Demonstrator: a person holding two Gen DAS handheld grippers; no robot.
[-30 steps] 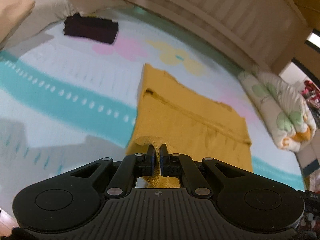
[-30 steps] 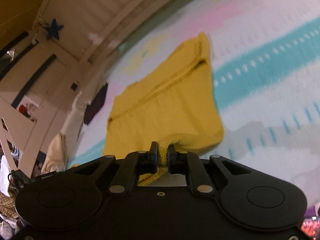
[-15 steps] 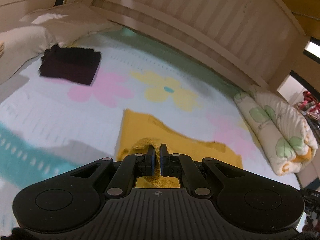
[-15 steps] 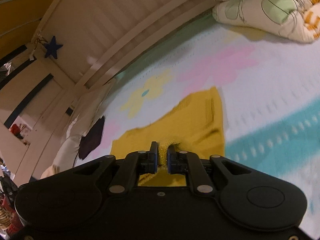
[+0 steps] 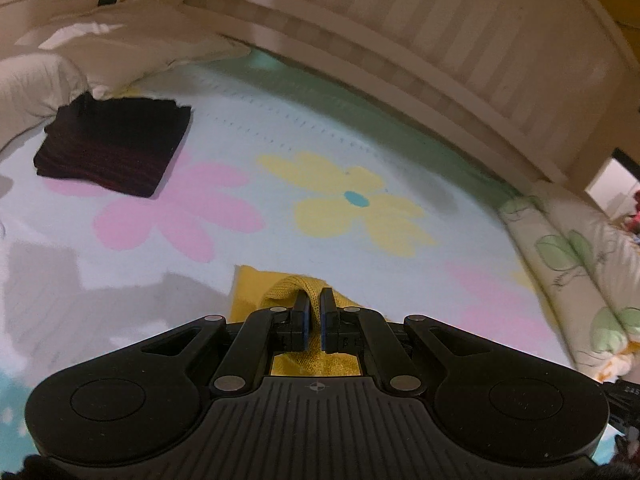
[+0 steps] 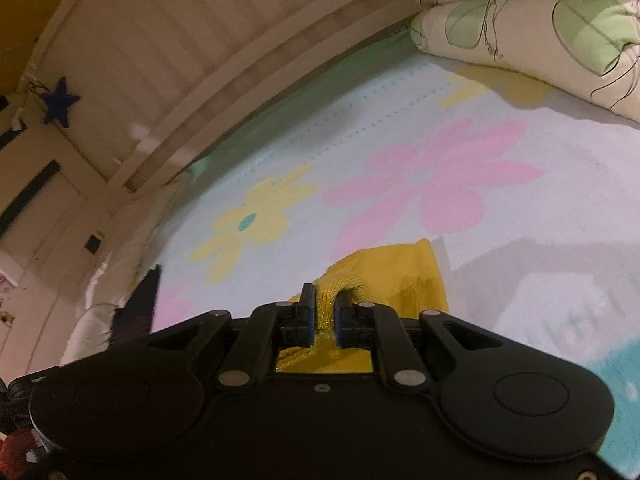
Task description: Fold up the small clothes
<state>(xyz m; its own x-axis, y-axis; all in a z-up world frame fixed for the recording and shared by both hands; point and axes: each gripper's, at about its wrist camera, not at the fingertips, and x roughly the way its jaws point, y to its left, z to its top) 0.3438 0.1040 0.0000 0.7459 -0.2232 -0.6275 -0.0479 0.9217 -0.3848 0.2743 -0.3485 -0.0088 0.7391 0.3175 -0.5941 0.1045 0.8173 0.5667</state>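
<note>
A mustard-yellow knit garment (image 5: pixel 256 292) lies on a flower-printed bedspread (image 5: pixel 360 208). My left gripper (image 5: pixel 315 300) is shut on a bunched edge of it, the cloth humped up between the fingers. In the right wrist view my right gripper (image 6: pixel 325 304) is shut on another edge of the same yellow garment (image 6: pixel 404 280). Only a small strip of the garment shows ahead of each gripper; the rest is hidden under the gripper bodies.
A folded dark garment (image 5: pixel 116 148) sits at the far left near white pillows (image 5: pixel 48 76). A rolled floral quilt (image 5: pixel 580 272) lies at the right, also large in the right wrist view as the quilt (image 6: pixel 540 20). A slatted cream headboard (image 5: pixel 400 40) bounds the far side.
Both grippers have carried the yellow garment's near edge forward toward the headboard, folding it over itself. Far less of the garment shows ahead; the flowers and headboard are closer.
</note>
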